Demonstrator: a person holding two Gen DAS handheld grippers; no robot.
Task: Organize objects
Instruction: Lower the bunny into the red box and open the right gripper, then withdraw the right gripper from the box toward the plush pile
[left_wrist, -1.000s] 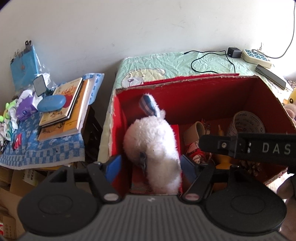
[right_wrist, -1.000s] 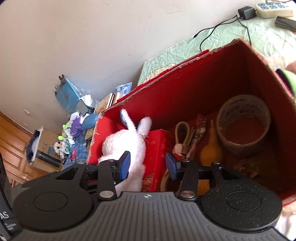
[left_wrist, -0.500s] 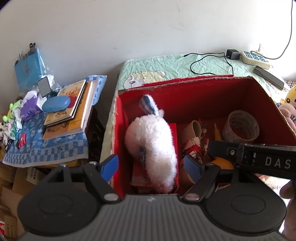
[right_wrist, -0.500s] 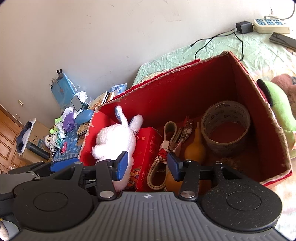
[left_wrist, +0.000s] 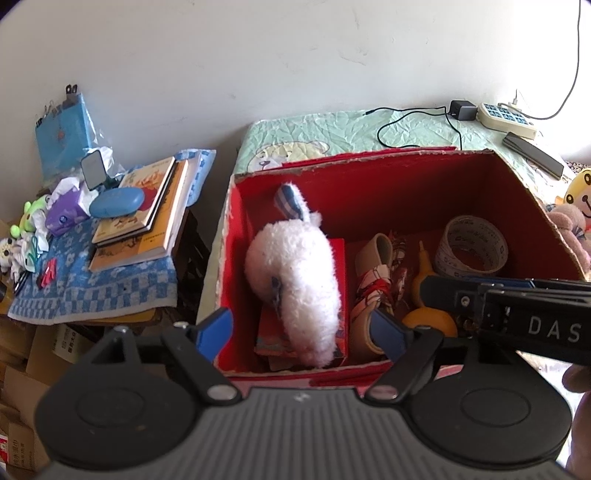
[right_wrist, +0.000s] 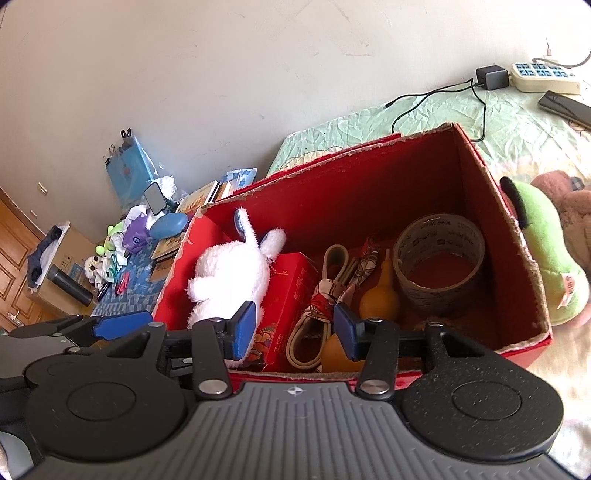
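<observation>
Box (left_wrist: 406, 192): red, open-topped, on the bed, already holding most of the clutter. Left end: white plush (left_wrist: 295, 280) propped head-down on a red carton (right_wrist: 291, 295), probably dropped there for lack of floor space. Middle: strap bundle (right_wrist: 325, 302) and yellow bulb (right_wrist: 378, 299), wedged upright between carton and tape. Right end: tape roll (right_wrist: 439, 266) flat on the floor. Outside the right wall: green plush (right_wrist: 543, 243), likely next in. Left gripper (left_wrist: 303, 332) above the near rim, jaws apart, empty. Right gripper (right_wrist: 295, 325) likewise, spread and empty.
</observation>
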